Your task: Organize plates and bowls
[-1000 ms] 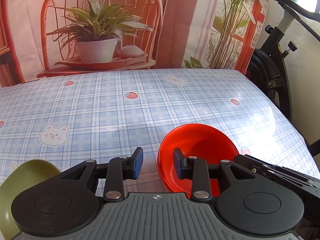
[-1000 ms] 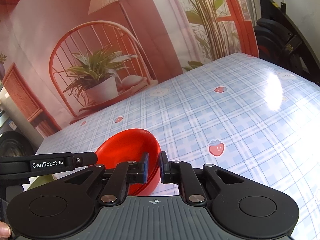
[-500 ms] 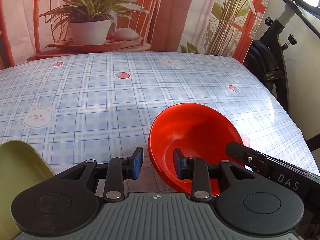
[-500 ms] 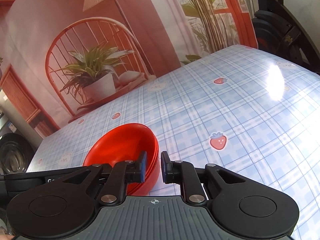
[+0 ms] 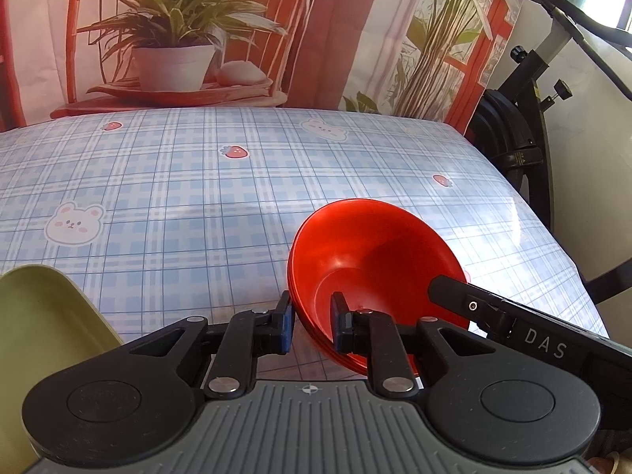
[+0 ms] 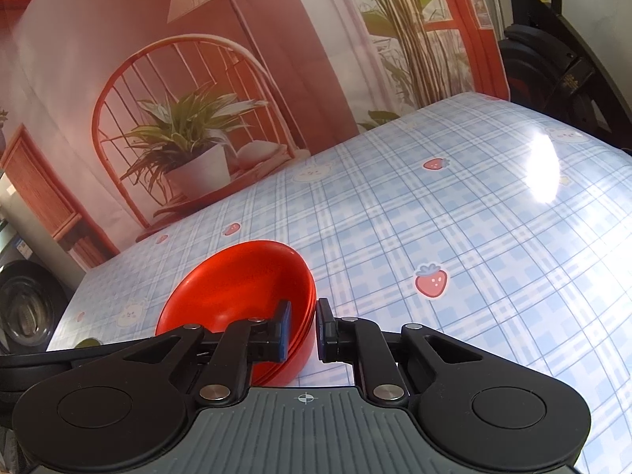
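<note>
green dish point(image 5: 43, 328) cut off by the left edge and hidden behind the left gripper point(image 5: 310, 324), near side of the red bowls point(image 5: 375, 272) hidden behind gripper fingers, exercise bike point(image 5: 553, 91) cropped at right

Most of the counter point(image 5: 166, 197) is lying bare toward the printed backdrop point(image 6: 118, 59), giving tongs wide passage. The red bowls point(image 5: 375, 260) are sitting in the near path, an olive dish point(image 5: 35, 324) is crowding the left corner, and an exercise bike point(image 5: 525, 118) is blocking the counter's right edge.
</note>
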A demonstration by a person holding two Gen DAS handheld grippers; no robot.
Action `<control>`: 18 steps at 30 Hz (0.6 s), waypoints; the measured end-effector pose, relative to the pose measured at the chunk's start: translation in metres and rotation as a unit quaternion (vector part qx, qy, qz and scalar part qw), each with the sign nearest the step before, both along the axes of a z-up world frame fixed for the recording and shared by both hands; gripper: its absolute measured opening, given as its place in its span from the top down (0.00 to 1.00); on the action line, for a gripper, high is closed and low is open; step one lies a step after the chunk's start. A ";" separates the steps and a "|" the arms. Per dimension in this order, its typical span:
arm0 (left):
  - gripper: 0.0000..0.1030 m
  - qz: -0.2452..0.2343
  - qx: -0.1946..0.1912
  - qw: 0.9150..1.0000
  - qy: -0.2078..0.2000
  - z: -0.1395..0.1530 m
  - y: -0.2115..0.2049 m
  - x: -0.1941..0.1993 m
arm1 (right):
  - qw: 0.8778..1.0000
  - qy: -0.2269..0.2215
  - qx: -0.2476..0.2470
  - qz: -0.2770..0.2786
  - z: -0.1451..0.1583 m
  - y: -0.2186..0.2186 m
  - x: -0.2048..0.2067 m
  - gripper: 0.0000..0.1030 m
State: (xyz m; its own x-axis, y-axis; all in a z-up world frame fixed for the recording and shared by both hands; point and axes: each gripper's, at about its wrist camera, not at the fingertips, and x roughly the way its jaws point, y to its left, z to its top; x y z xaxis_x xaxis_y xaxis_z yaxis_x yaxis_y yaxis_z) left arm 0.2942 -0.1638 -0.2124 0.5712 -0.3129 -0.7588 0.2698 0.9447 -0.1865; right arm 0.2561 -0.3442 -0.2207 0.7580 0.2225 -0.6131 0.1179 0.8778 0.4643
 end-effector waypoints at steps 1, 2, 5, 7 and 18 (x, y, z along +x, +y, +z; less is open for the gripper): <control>0.81 0.003 -0.002 1.000 0.001 0.002 0.002 -0.002 | 1.000 -0.002 -0.001 0.001 0.002 0.001 -0.001 0.89; 0.80 0.006 -0.005 1.000 0.003 0.003 0.004 -0.004 | 1.000 -0.004 -0.002 0.002 0.005 0.002 -0.002 0.89; 0.80 0.012 -0.009 1.000 0.002 0.007 0.008 -0.009 | 1.000 -0.008 -0.004 0.006 0.011 0.005 -0.004 0.90; 0.80 0.014 -0.007 1.000 -0.003 0.011 0.012 -0.013 | 1.000 -0.008 -0.006 0.009 0.015 0.007 -0.005 0.90; 0.80 0.030 -0.012 0.999 -0.016 0.027 0.032 -0.034 | 0.999 -0.007 -0.030 0.030 0.037 0.029 -0.014 0.91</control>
